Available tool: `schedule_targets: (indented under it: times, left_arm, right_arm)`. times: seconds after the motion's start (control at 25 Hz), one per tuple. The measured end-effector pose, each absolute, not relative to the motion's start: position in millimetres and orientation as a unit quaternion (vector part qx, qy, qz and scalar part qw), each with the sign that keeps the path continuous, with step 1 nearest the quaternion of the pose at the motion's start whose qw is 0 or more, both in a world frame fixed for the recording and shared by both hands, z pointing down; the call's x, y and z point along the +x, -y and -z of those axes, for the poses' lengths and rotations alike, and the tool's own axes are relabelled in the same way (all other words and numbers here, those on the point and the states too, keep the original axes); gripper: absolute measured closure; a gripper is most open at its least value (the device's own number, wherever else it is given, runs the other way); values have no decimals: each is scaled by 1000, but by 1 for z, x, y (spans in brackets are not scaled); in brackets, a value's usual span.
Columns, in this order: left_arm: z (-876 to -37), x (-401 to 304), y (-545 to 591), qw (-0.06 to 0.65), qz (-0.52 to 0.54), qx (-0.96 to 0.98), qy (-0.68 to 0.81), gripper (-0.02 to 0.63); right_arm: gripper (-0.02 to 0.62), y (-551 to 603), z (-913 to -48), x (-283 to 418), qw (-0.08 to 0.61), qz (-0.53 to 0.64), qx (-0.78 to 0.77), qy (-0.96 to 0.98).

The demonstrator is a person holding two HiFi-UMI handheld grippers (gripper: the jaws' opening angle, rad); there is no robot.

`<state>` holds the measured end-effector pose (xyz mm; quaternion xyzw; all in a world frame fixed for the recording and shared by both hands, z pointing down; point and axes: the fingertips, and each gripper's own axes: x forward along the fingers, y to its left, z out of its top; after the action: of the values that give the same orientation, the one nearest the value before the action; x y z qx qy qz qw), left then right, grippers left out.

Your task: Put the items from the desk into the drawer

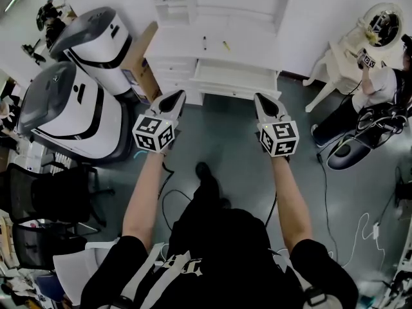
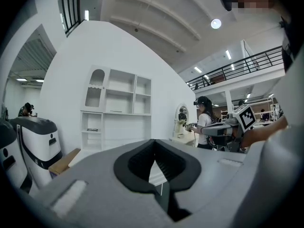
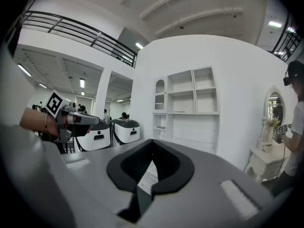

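Grey left claw [image 1: 172, 98] and right claw [image 1: 264, 100] are both closed and empty, short of the white desk [image 1: 175, 44].

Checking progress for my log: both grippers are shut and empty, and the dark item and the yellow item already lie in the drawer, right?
Not in the drawer: the head view shows the dark item and the yellow item on the desk top. The left gripper and the right gripper are shut and empty, as you said.
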<state>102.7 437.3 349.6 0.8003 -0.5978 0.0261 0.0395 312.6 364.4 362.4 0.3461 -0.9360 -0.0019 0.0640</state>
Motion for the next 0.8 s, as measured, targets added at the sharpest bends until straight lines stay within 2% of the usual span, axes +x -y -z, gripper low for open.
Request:
schedule_targets:
  times: [0.52,0.6,0.8]
  left_arm:
    - [-363,84,-368,48,-28,805,591,601]
    - [-363,80,-353,49,-27,805,590,601]
    - [-362,65,-312,50,-27,806,589,601]
  right_arm:
    - [590,-294,-373,302,70,1,363,929]
    - [559,-278,-374,298,72,-1,363,929]
    - [528,-233,-374,285,78,-1,365,928]
